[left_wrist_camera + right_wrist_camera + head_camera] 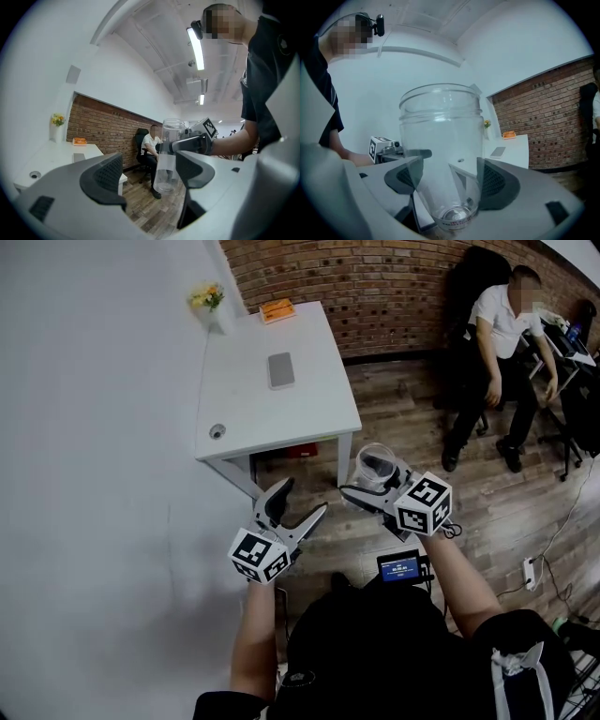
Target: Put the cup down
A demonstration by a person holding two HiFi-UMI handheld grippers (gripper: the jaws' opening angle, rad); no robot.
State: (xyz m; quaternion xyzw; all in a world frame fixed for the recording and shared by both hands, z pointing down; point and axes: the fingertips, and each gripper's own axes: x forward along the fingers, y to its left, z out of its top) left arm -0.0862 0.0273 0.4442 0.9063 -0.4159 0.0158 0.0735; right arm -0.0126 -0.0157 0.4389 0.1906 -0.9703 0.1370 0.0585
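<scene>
A clear plastic cup (375, 466) is held upright in my right gripper (377, 480), whose jaws are shut on its sides. In the right gripper view the cup (440, 150) fills the space between the pads (499, 180), and its base shows low down. The cup hangs over the wooden floor, just off the front corner of the white table (244, 404). My left gripper (302, 500) stands open and empty beside it, to the left. In the left gripper view the cup (168, 161) and the right gripper (187, 144) show beyond the open jaws.
On the table lie a grey phone (281, 369), an orange item (277, 310), a small vase of flowers (207, 298) and a round cable hole (217, 430). A person sits on a chair (502, 343) by the brick wall. A power strip (530, 573) lies on the floor.
</scene>
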